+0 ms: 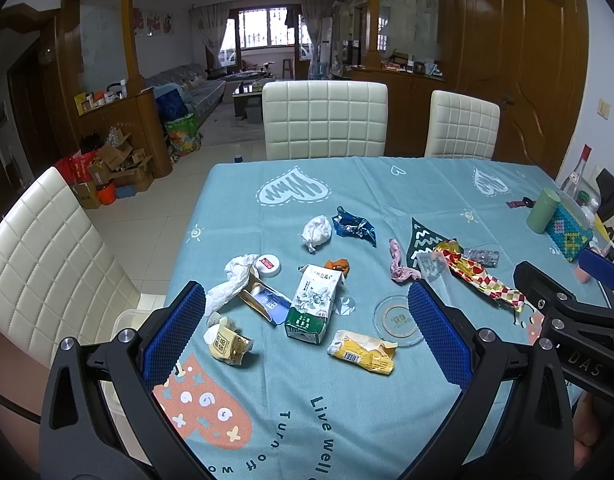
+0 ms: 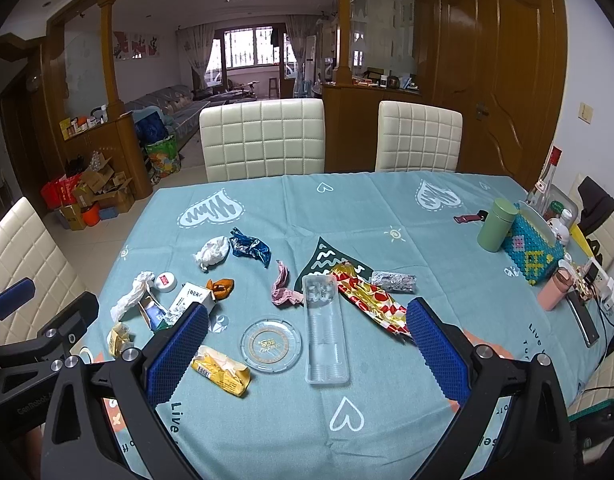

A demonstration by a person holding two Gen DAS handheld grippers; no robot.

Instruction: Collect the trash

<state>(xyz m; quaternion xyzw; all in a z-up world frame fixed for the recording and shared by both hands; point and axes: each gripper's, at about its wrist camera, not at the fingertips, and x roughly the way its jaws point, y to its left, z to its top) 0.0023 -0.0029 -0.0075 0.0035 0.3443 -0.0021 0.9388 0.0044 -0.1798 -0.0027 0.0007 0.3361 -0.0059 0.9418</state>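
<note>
Trash lies scattered on the blue tablecloth (image 1: 387, 184): a green-and-white carton (image 1: 313, 304), a yellow wrapper (image 1: 363, 351), crumpled tissue (image 1: 315, 231), a blue foil wrapper (image 1: 355, 227) and a red-and-gold wrapper (image 1: 481, 278). My left gripper (image 1: 307, 320) hovers open above the carton, holding nothing. In the right wrist view my right gripper (image 2: 307, 336) is open over a glass ashtray (image 2: 272, 345) and a clear plastic tray (image 2: 325, 330), with the yellow wrapper (image 2: 221, 370) by its left finger. The right gripper (image 1: 567, 280) also shows at the right of the left wrist view.
Cream chairs (image 1: 325, 118) stand behind the table and one (image 1: 47, 264) at its left. A green canister (image 2: 497, 224), a beaded box (image 2: 533, 248), bottles (image 2: 545, 184), a pink cup (image 2: 555, 290) and a phone (image 2: 583, 320) crowd the right edge. Cardboard boxes (image 1: 115, 168) sit on the floor.
</note>
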